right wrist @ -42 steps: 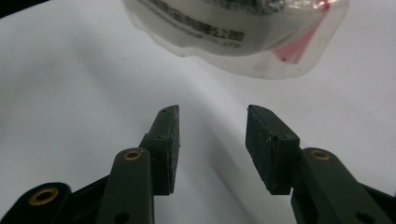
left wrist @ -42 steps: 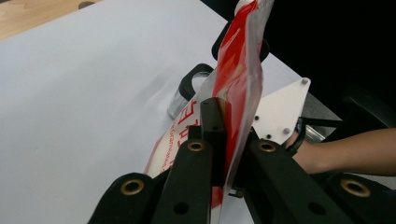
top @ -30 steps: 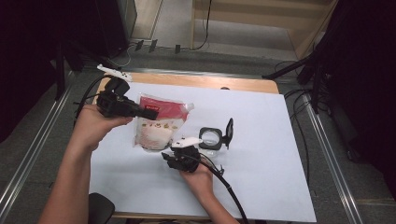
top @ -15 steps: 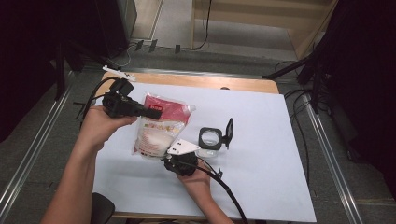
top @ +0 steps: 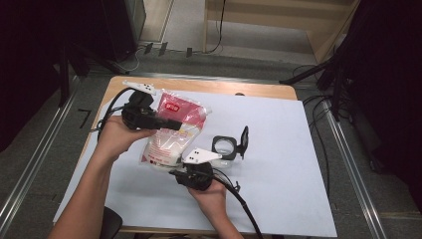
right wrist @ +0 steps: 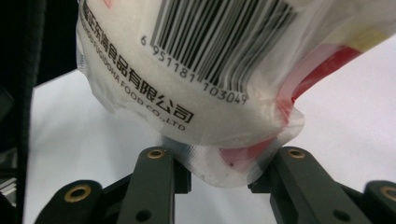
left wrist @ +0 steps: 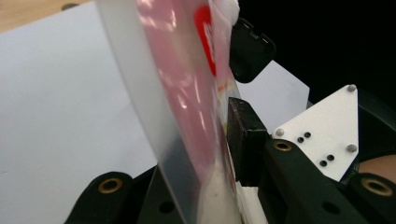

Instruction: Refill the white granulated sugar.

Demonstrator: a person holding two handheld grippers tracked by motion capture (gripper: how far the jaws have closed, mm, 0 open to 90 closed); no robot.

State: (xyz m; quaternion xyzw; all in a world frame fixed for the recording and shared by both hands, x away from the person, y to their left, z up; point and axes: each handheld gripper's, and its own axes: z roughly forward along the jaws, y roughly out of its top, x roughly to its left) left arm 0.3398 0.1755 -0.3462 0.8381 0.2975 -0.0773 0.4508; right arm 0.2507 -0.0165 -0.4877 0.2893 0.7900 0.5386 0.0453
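Plastic pouch (top: 171, 133) – both jaws clamp it | black-framed lens (top: 225, 146) just beside | white sheet (top: 288, 164) beneath

We see a wooden table (top: 259, 90) covered by a white sheet (top: 278, 164). On the sheet lie a small clear container (top: 225, 147) with its black lid (top: 244, 142) tipped open beside it.

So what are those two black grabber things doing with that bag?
A person holds a gripper in each hand over a table covered in white paper. The left gripper has the red-and-white bag of white powder between its fingers, which have just been opening a little. The right gripper pinches the bag's bottom corner. The bag is lifted and tilted. A small black-framed lens lies beside it.
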